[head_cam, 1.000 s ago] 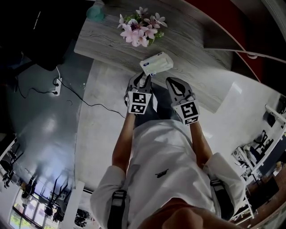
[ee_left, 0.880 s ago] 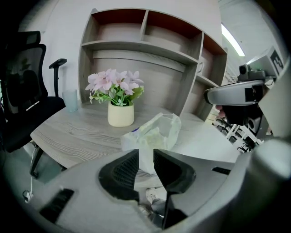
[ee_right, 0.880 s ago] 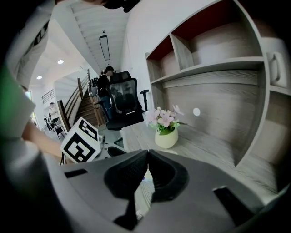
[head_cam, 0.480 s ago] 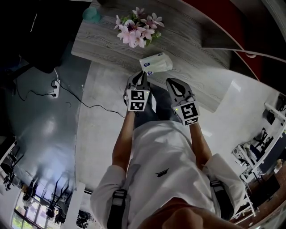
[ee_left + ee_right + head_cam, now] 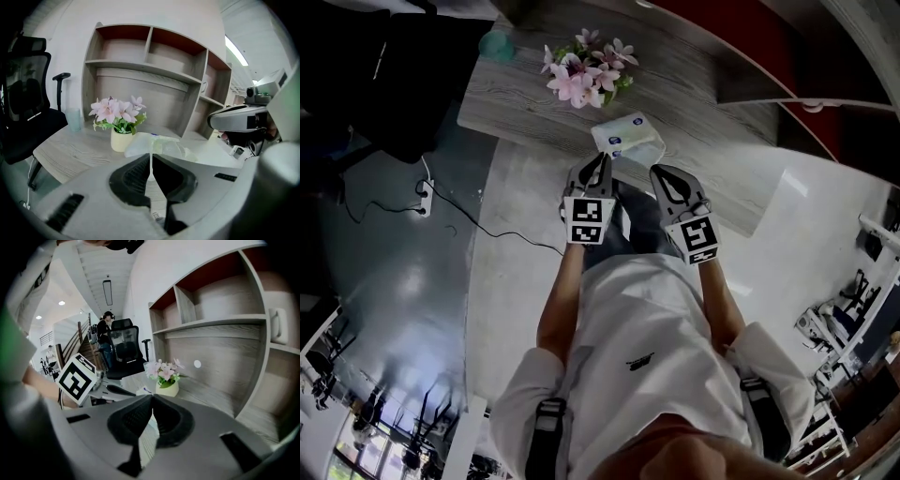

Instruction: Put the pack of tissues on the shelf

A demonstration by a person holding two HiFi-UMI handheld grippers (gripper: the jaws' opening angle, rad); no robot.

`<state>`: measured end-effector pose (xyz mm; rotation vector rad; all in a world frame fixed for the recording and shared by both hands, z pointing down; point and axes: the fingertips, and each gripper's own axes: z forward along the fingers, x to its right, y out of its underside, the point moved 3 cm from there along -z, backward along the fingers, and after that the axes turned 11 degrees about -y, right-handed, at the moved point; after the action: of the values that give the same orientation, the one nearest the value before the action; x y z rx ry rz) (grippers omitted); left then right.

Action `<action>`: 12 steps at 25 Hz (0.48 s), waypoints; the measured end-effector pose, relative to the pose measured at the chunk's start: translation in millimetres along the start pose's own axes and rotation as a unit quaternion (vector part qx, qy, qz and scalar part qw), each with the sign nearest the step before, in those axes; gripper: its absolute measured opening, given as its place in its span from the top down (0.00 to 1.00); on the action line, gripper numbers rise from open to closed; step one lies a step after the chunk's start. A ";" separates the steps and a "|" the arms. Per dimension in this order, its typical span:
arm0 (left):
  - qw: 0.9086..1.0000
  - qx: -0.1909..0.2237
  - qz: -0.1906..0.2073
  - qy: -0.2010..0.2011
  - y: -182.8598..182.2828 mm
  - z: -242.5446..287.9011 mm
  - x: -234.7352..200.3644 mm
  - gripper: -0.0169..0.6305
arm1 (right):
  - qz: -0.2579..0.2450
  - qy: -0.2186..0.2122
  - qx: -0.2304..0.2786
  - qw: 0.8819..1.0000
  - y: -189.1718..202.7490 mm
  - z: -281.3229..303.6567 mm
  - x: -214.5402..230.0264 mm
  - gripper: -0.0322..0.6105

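Observation:
The pack of tissues (image 5: 626, 137) is white with a blue mark and lies on the wooden desk (image 5: 525, 98), just in front of a vase of pink flowers (image 5: 581, 73). My left gripper (image 5: 602, 158) hovers at the desk's near edge, shut and empty, its tips a short way from the pack. In the left gripper view the pack (image 5: 155, 144) lies right beyond the closed jaws (image 5: 151, 157). My right gripper (image 5: 660, 172) is beside it, also shut with nothing held. The shelf unit (image 5: 150, 69) rises behind the desk; its compartments look bare.
A black office chair (image 5: 26, 105) stands left of the desk, and a pale cup (image 5: 73, 120) sits near that corner. A white mug (image 5: 277, 326) is in a right-hand shelf compartment. A cable and power strip (image 5: 424, 185) lie on the floor.
The head view has shifted slightly. Both grippers stay shut near the desk edge, and the pack lies where it was.

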<state>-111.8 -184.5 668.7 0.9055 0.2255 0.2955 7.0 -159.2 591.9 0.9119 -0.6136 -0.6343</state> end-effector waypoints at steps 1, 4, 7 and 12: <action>1.000 0.004 0.001 0.001 -4.2 -2.2 0.8 0.91 | -0.002 0.002 0.004 1.000 -3.0 -1.6 0.1 0.91; 1.000 0.020 0.009 0.006 -19.9 -8.7 2.7 0.91 | -0.010 0.011 0.022 1.000 -15.1 -6.8 0.9 0.91; 0.999 0.043 0.015 0.012 -40.1 -14.6 5.1 0.91 | -0.015 0.024 0.035 0.999 -24.2 -14.0 3.5 0.91; 0.997 0.078 0.020 0.018 -75.4 -31.0 10.2 0.91 | -0.030 0.041 0.052 0.997 -40.1 -30.9 5.4 0.91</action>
<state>-100.2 -202.0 589.2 1.0603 0.2665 0.3356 23.3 -165.6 544.0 1.0512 -0.5515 -0.6194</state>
